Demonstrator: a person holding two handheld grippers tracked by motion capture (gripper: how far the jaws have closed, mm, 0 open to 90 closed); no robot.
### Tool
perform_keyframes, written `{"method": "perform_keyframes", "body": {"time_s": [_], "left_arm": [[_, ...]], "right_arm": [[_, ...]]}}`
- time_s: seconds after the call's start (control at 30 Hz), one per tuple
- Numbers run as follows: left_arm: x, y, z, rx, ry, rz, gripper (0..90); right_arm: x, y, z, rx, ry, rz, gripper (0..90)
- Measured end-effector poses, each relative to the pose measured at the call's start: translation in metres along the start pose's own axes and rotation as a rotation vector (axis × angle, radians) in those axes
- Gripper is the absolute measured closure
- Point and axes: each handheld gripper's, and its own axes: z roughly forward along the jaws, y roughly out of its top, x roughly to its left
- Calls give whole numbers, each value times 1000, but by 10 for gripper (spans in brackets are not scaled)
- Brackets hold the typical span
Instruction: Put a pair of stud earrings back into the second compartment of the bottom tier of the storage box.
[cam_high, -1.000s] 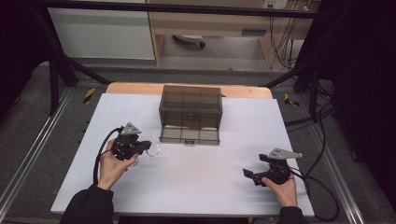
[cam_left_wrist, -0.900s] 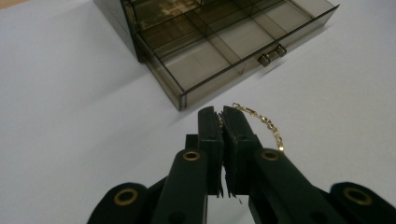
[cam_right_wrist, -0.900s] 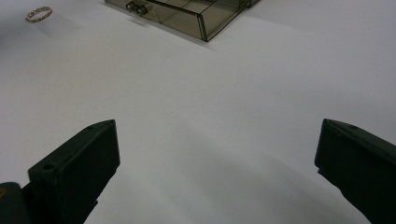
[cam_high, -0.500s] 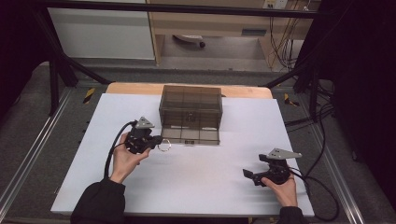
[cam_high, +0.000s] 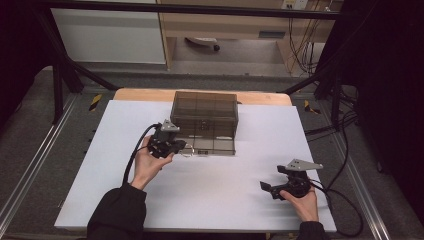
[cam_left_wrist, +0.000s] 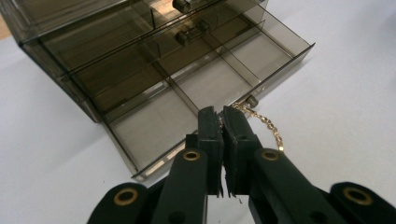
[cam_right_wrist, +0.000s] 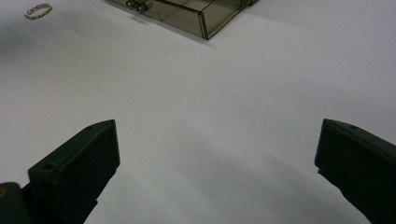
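The left gripper (cam_left_wrist: 221, 122) has carried the chain (cam_left_wrist: 266, 125) up to the open drawer (cam_left_wrist: 154, 116), jaws pinching it above the front edge, ready to drop. The right gripper (cam_high: 280, 189) rests agape.

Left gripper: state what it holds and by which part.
The left gripper is shut on a thin gold chain, pinched near one end; the rest hangs loose beside the open smoky plastic drawer.

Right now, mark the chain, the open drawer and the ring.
chain (cam_left_wrist: 268, 125), left gripper view, links hanging right of the jaws
open drawer (cam_left_wrist: 154, 122), left gripper view, floor of a front compartment
ring (cam_right_wrist: 38, 10), right gripper view, its gold band
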Motion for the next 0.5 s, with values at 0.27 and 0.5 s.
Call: {"method": "perform_keyframes", "body": {"time_s": [0.27,0.5], "left_arm": [[-3,14,10,4,6,14,865],[-3,25,21,10,8,25,865]], "right_arm": [[0,0,0,0,0,-1,6],[0,0,0,1,0,-1,6]]}}
